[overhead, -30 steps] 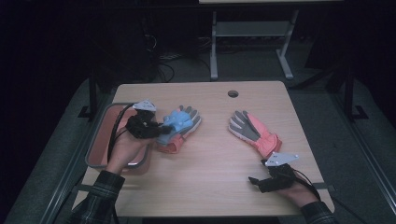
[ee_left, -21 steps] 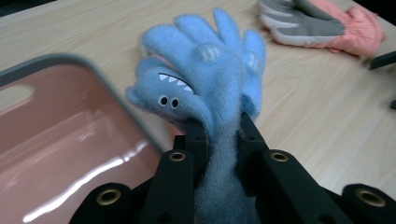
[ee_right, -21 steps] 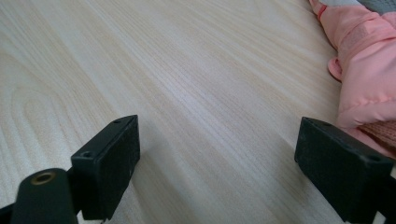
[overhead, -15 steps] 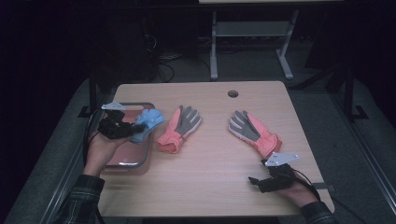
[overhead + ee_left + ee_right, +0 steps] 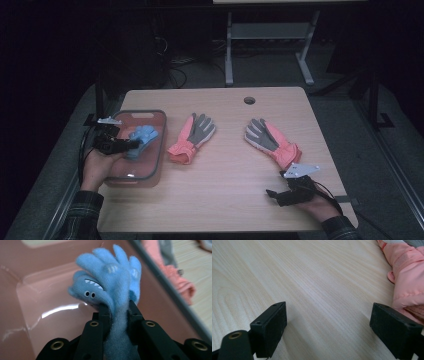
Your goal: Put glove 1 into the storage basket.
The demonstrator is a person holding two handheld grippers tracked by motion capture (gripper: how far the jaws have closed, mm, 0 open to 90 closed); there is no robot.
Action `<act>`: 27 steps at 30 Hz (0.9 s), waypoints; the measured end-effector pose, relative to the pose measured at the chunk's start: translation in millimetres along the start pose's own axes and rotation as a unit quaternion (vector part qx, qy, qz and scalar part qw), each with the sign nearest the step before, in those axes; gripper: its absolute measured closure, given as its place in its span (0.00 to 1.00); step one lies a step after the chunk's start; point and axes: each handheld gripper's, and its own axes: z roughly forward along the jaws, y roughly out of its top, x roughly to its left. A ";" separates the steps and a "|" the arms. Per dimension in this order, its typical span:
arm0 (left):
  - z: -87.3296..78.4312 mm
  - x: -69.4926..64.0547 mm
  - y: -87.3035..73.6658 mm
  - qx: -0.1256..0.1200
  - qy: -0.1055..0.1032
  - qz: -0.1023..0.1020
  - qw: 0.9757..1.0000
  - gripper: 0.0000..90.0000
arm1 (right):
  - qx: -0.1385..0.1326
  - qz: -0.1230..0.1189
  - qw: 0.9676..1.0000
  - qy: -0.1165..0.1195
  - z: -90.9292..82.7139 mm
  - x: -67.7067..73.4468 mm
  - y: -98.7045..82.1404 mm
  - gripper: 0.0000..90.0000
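A small blue fleece glove (image 5: 143, 136) with a cartoon face (image 5: 110, 282) hangs over the inside of a pink see-through bin (image 5: 162, 131) at the table's left edge. My left gripper (image 5: 132, 145) is shut on the glove's cuff, and both black jaws pinch the fabric (image 5: 117, 308). Two pink-and-grey gloves lie palm up on the wooden table, one (image 5: 192, 137) just right of the bin and the other (image 5: 272, 142) farther right. My right gripper (image 5: 272, 194) rests near the front right corner, open (image 5: 328, 322), with bare table between its jaws and the pink cuff (image 5: 407, 282) beside its right jaw.
The bin's glossy pink floor (image 5: 37, 290) is bare beneath the blue glove. A cable hole (image 5: 249, 100) sits near the table's far edge. Bare wood (image 5: 225, 185) stretches between the two hands. Metal stand legs (image 5: 229, 55) and cables lie on the dark floor behind.
My left hand has carried the blue glove leftward from beside the middle pink glove to over the bin, and lower. The right hand has stayed put.
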 end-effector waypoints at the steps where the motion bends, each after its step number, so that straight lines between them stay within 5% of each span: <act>1: 0.0 0.0 0.0 0.000 0.000 0.000 1.000 0.87 | 0.000 0.000 1.000 0.000 0.0 0.0 0.0 0.15; 11: 11.5 8.1 -1.6 0.053 0.012 -0.019 0.998 0.76 | 0.000 0.000 1.000 0.000 0.1 0.0 0.0 0.15; 16: 13.3 9.3 -0.7 0.061 0.034 -0.023 0.997 0.41 | 0.000 0.000 1.000 0.000 0.1 0.0 0.0 0.15; 27: 2.7 -5.1 8.8 0.021 0.028 0.001 0.999 0.24 | 0.000 0.001 1.000 0.000 0.1 0.2 0.1 0.15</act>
